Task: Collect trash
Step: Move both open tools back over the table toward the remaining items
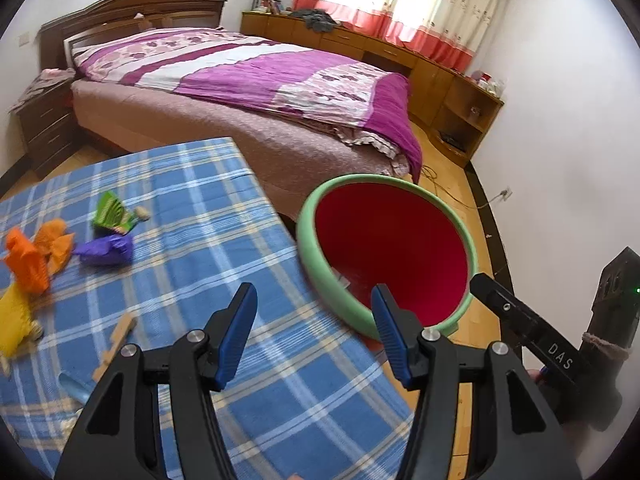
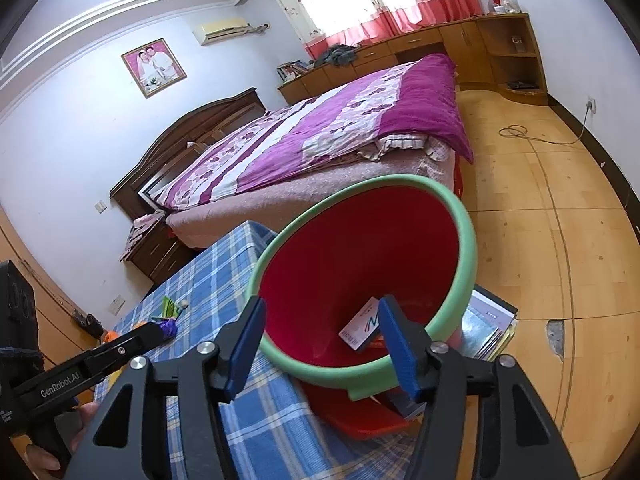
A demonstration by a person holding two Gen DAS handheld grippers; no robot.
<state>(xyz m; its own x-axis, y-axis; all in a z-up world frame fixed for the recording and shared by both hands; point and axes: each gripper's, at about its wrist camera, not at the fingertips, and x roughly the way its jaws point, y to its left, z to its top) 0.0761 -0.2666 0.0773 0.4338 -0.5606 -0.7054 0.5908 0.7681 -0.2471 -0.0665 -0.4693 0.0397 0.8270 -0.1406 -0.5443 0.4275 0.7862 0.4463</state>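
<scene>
Two grippers hung spread and empty: left gripper (image 1: 314, 330), right gripper (image 2: 322, 344). Blue plaid counter (image 1: 192, 248) filled the foreground, crumpled wrappers (image 1: 106, 250) at nine o'clock, red bin (image 2: 360, 264) beside it at three, small carton (image 2: 360, 328) inside. "GenRobot.AI" and "DAS" were readable on the handles.

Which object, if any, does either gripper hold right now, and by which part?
Nothing is held. The left gripper and right gripper both stand open and bare-fingered near the red bin, where a small box lies.

Black hand-held gripper (image 1: 314, 332), blue ribbed pads (image 1: 236, 332), silver screws.
</scene>
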